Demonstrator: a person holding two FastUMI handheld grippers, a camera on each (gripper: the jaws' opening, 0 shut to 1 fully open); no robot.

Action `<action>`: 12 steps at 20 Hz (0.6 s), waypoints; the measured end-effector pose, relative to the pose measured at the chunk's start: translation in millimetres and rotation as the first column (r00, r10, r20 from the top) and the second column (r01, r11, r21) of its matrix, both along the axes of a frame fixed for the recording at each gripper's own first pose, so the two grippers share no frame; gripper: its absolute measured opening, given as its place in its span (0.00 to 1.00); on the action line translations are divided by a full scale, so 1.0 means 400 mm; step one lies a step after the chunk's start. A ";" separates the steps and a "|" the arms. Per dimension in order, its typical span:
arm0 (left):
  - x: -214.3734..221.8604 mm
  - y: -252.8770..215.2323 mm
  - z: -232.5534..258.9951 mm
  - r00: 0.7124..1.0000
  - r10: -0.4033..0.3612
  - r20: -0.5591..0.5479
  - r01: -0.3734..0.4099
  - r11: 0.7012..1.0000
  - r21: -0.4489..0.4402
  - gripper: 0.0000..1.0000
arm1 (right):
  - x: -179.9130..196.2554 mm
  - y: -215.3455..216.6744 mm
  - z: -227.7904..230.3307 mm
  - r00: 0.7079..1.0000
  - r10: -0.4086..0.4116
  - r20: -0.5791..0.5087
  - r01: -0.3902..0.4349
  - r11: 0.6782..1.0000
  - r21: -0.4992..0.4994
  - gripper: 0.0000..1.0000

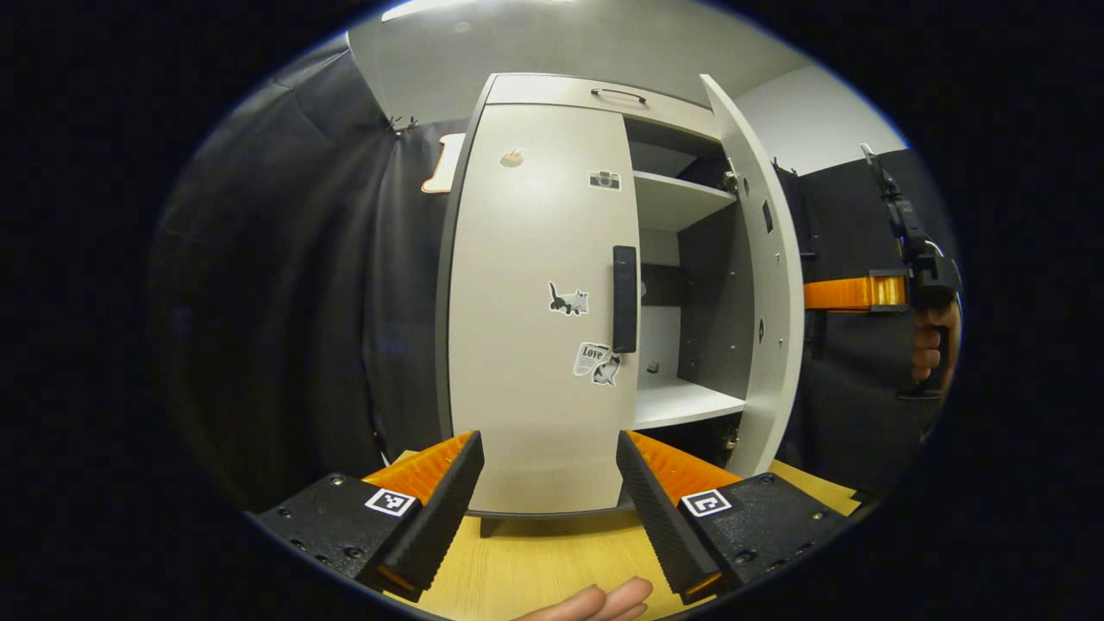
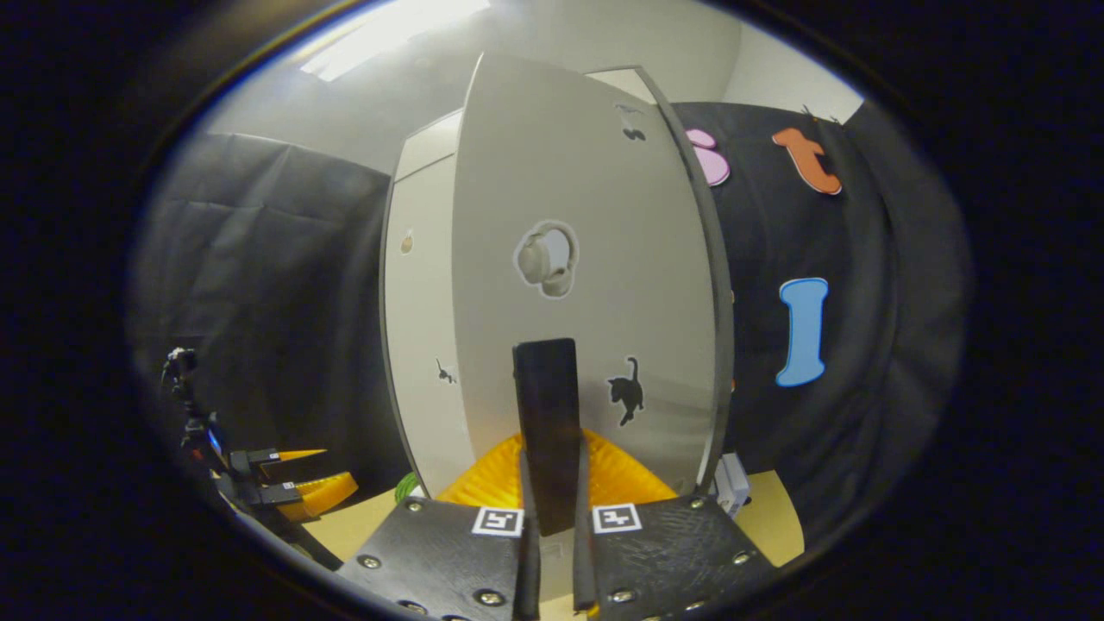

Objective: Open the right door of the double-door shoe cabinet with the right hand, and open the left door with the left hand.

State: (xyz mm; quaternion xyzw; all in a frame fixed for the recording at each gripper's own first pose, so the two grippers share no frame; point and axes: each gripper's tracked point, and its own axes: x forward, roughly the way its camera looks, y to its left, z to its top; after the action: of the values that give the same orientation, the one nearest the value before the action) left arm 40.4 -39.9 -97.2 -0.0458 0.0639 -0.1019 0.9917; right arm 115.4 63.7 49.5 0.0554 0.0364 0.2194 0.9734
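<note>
My right hand-held gripper is clamped on the dark handle of the right door, and that door already stands swung out, so I can see the shelves inside the shoe cabinet. The left door is not open yet. My left hand-held gripper has its fingers wide apart and waits in front of it, near its handle but not touching. The cabinet stands on the counter. I think the left door has open room to swing beside the black cloth.
</note>
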 end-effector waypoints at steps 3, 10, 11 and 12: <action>0.011 -0.034 -0.015 1.000 -0.025 -0.010 0.025 1.000 -0.005 0.96 | -0.015 -0.029 0.004 1.000 -0.008 0.009 0.008 1.000 0.005 0.15; 0.033 -0.096 -0.059 0.997 -0.066 -0.044 0.067 0.998 0.009 0.96 | -0.024 -0.110 0.009 0.998 -0.044 0.043 0.045 0.998 -0.033 0.15; 0.034 -0.103 -0.064 0.996 -0.071 -0.051 0.072 0.997 0.010 0.96 | -0.025 -0.126 0.009 0.997 -0.054 0.047 0.055 0.998 -0.038 0.15; 0.035 -0.111 -0.065 0.996 -0.078 -0.050 0.078 0.997 0.009 0.96 | -0.028 -0.143 0.010 0.997 -0.062 0.053 0.064 0.997 -0.044 0.14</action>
State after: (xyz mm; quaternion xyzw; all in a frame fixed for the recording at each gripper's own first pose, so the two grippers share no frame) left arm 54.3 -84.2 -123.2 -0.0402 0.0908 -0.1391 0.9853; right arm 104.1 6.4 53.6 0.0286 0.0143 0.1889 0.9815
